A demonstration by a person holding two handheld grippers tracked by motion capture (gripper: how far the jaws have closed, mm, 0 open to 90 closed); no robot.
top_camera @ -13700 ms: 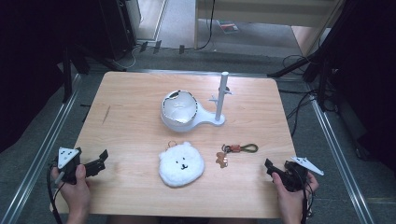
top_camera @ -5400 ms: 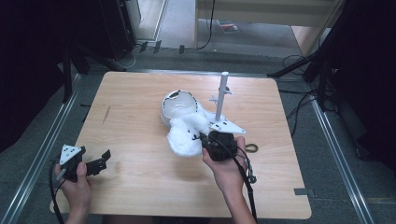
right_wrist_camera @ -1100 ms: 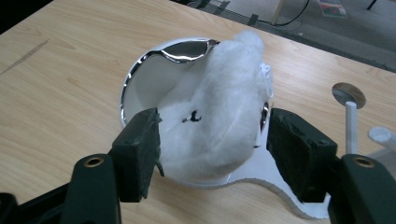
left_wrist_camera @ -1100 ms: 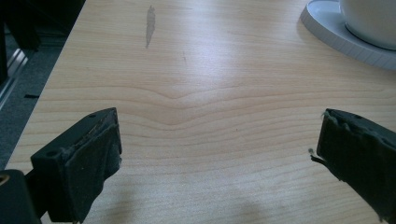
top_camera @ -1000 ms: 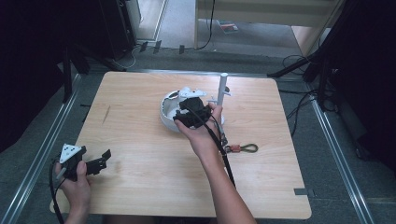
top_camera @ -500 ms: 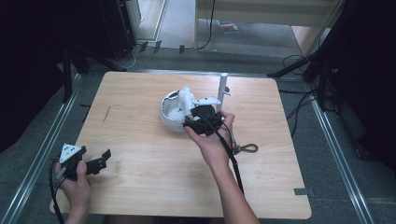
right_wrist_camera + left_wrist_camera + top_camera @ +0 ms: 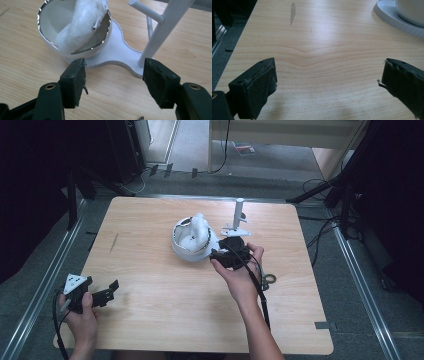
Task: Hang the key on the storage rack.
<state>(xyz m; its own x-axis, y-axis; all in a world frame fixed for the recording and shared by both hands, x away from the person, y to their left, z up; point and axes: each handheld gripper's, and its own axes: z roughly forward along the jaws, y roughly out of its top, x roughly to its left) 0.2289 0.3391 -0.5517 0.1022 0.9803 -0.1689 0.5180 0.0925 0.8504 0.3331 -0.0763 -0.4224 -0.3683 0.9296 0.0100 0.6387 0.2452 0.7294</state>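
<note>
Nearest the desk's (image 7: 150, 320) front-left corner, the left hand-held gripper (image 7: 102, 296) hovers with jaws spread and empty, while toward the desk's middle the right hand-held gripper (image 7: 220, 256) gapes empty just beside the white stand (image 7: 120, 58), whose tilted bowl (image 7: 50, 37) holds the white plush toy (image 7: 82, 22).

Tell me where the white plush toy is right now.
In the high view, the white plush toy sits in the white bowl at table centre, left of the white stand, ahead of the right gripper.
</note>
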